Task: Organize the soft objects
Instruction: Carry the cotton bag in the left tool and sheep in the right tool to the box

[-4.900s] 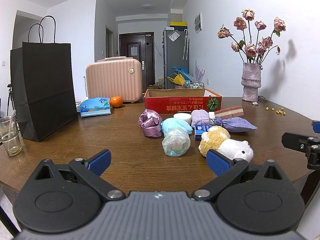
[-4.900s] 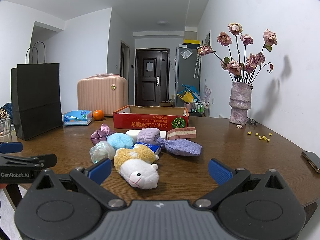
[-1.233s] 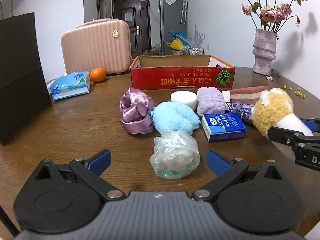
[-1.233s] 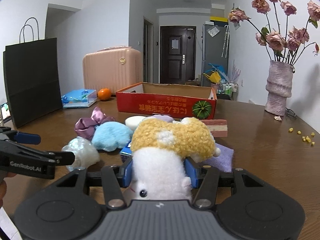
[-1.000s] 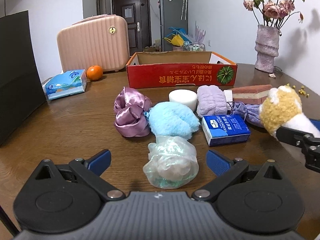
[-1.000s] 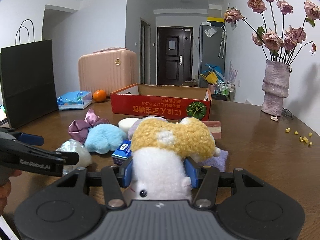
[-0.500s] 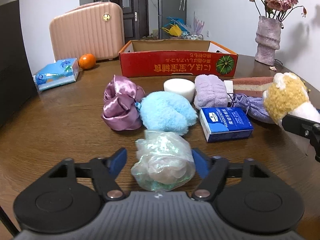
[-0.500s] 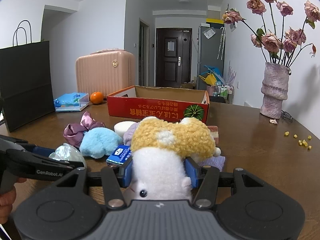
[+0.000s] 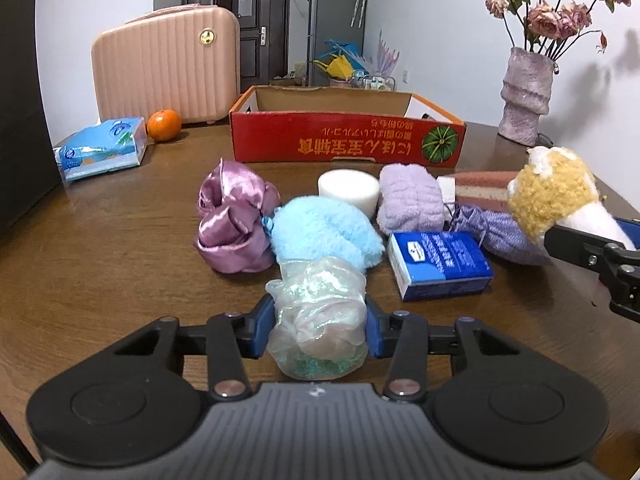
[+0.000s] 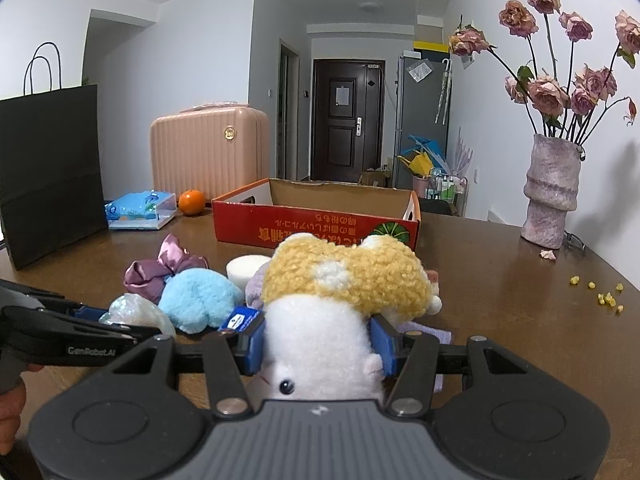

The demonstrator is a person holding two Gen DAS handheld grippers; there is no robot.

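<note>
The left claw (image 9: 319,330) is pinching a crinkly iridescent bundle (image 9: 318,312) between its blue pads, and the bundle is bulging out above and below the grip. It is sitting low over the tabletop (image 9: 100,264), just in front of the fluffy blue ball (image 9: 324,232), though I cannot tell whether it is lifted yet or resting on the wood. The right claw (image 10: 318,340) is gripping the plush toy (image 10: 336,300) around its white body, with the tan head riding above the pads and the toy appearing to be held clear of the tabletop.

The red cardboard box (image 9: 346,136) is standing open beyond the cluster, and it is probably where both items are going.

The bundle looks slick and squashy, so it is likely to slip or squirt out of the pads if the squeeze loosens in transit. Carried low, it is also liable to brush the blue ball or the purple satin scrunchie (image 9: 234,224) and drag them along. The plush is being held near its face end, so its heavier tan half may be swinging and could tip forward out of the grip. With both claws heading for one box, they are at risk of crowding each other, and either load could catch the box's near wall if it is not raised enough.
</note>
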